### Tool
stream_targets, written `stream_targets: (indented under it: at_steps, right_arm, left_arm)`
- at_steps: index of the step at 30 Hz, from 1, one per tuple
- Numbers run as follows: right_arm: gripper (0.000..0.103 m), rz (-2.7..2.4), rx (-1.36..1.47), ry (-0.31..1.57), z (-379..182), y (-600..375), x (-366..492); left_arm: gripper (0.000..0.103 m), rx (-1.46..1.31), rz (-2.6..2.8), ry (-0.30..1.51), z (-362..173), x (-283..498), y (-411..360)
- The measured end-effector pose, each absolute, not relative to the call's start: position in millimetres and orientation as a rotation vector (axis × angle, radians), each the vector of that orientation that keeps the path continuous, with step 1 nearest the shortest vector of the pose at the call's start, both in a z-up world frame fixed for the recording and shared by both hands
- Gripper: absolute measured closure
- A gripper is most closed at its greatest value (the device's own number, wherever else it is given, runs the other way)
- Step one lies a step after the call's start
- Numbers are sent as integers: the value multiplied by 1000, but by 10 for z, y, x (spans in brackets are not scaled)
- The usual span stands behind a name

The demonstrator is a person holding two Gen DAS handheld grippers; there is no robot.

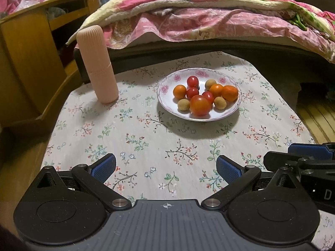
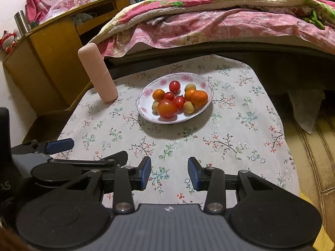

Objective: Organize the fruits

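item: fruits, all heaped in the floral plate mid-counter, so already gathered; sorted or awaiting sorting, i cannot say. pink ribbed case stands upright left of plate. left claw and right claw both released, empty, hovering near side of plate, keeping reach clear.

Behind the plate, a small dark fruit hides almost wholly behind red tomatoes; its kind is unclear. Beyond the plate, the bed's quilt runs off the frame's right edge.
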State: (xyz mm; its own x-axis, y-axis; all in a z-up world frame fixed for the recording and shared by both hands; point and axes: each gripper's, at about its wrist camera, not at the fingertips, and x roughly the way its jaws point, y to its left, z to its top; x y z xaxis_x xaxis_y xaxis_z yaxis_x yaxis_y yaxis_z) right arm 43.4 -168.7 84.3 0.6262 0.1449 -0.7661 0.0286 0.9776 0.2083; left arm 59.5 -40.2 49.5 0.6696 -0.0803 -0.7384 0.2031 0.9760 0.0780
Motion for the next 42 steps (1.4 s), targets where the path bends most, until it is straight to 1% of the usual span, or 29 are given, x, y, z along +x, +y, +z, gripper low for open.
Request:
stream_targets:
  at_steps: [42]
  right_arm:
    - [62,82,218,928,817,-1564,112]
  left_arm:
    - [1,166,-127,832,467,235,-309]
